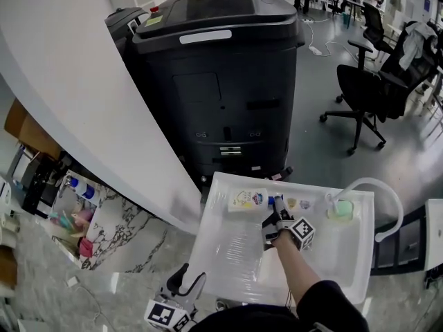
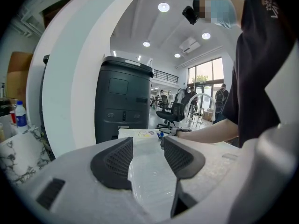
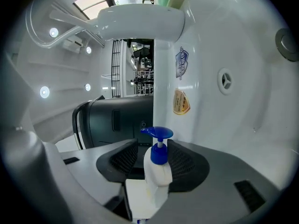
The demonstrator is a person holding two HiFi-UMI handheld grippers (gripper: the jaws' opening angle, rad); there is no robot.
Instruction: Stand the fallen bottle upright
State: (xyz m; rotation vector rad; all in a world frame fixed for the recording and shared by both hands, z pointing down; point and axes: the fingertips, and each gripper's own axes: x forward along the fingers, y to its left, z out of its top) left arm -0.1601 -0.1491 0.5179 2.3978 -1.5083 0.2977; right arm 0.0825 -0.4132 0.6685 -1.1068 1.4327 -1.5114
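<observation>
A white bottle with a blue pump lies on its side at the far end of the white sink. My right gripper reaches to its pump end. In the right gripper view the bottle's neck and shoulder sit between the jaws of the right gripper, and the blue pump sticks out past them. One pad lies against the bottle, and a narrow gap shows at the other. My left gripper hangs open and empty at the sink's near edge. From the left gripper the bottle looks far off.
A curved white faucet and a green sponge sit at the sink's right end. A large black machine stands just beyond the sink, with an office chair to its right. A marble counter lies to the left.
</observation>
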